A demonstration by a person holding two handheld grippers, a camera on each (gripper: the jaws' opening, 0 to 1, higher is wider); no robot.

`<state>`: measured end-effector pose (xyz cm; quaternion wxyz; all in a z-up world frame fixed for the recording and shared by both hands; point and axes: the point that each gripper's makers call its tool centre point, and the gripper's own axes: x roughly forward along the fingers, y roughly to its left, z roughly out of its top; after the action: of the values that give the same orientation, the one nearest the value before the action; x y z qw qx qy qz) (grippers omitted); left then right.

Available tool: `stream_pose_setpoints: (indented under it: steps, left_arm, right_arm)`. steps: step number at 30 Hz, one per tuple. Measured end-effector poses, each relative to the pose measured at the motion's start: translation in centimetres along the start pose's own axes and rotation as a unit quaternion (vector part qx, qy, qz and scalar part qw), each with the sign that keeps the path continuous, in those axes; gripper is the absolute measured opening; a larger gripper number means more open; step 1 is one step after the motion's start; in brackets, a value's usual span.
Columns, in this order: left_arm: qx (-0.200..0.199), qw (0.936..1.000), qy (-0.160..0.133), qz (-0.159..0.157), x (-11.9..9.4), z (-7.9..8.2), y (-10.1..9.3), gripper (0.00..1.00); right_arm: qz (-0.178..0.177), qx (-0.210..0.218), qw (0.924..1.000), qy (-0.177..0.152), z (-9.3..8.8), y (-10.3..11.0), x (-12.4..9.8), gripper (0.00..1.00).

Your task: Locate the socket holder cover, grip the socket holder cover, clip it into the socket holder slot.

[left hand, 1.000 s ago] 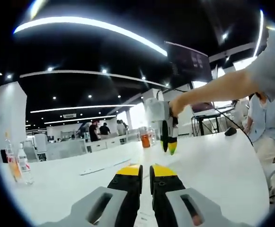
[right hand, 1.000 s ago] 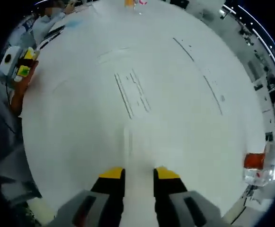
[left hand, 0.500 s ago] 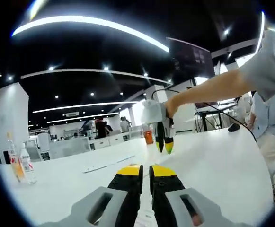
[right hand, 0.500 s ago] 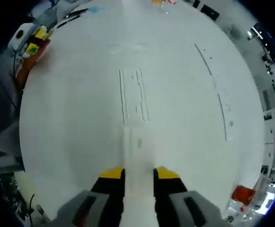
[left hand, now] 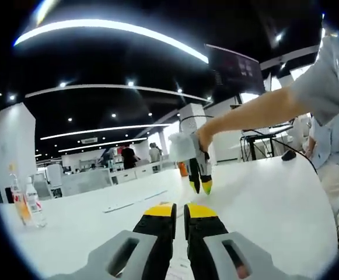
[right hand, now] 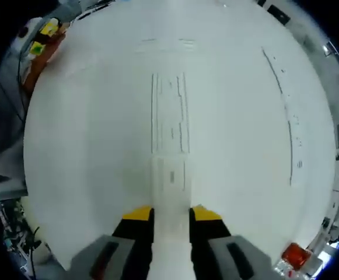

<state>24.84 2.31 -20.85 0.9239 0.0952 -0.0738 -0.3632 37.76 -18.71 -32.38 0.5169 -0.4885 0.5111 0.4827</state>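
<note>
Searching stage: your spread right gripper [right hand: 170, 213] hovers, long white strips [right hand: 170, 114] at twelve o'clock; left gripper [left hand: 180, 210] pressed together; nothing gripped yet.

Open tabletop, few obstacles

The white table [right hand: 87, 146] lies bare around the long white strip [right hand: 170, 114] at 12 o'clock; bottles [left hand: 24, 204] stand at 9 o'clock.

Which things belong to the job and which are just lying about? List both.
Job: long white socket holder; small white piece below it, likely the cover; open right gripper.
Lying about: bottles; orange container; second long strip.
</note>
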Motion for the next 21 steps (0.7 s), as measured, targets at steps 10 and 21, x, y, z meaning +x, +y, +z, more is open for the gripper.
stream_pose_setpoints:
  steps: [10,21]
  left_arm:
    - [0.001,1.0,-0.002,-0.001,0.0,0.1,0.1,0.07]
    - [0.003,1.0,-0.003,0.002,-0.1,0.3,0.2,0.07]
  right_arm:
    - [0.002,-0.007,0.9999,0.008,0.1,-0.8,0.1,0.24]
    - [0.003,-0.013,0.9997,0.021,0.7,-1.8,0.1,0.24]
